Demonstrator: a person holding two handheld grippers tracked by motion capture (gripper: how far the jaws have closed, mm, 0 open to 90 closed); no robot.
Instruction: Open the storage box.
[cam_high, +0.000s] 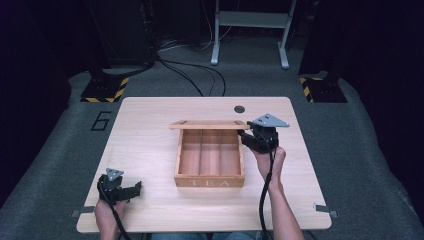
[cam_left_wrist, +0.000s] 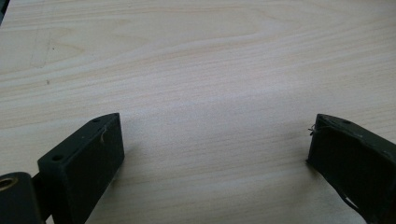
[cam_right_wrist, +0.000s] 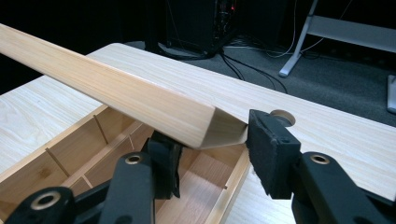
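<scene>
High view, table: pale wooden table (cam_high: 150, 145) with broad bare wood left of and in front of the box; a round hole (cam_high: 239, 109) near the far edge.
Box: wooden tea box (cam_high: 209, 181) at mid-table, three compartments, all empty.
Lid: lid (cam_high: 209, 124) raised along the box's far edge.
Right gripper: right gripper (cam_right_wrist: 212, 144) at the lid's right end, one jaw on each side of the corner, partly open; contact unclear.
Left gripper: left gripper (cam_left_wrist: 215, 140) spread wide, empty, low over the near-left table.

Dark room, grey carpet (cam_high: 45, 150), cables (cam_high: 195, 75), metal stand (cam_high: 250, 30) behind.
</scene>
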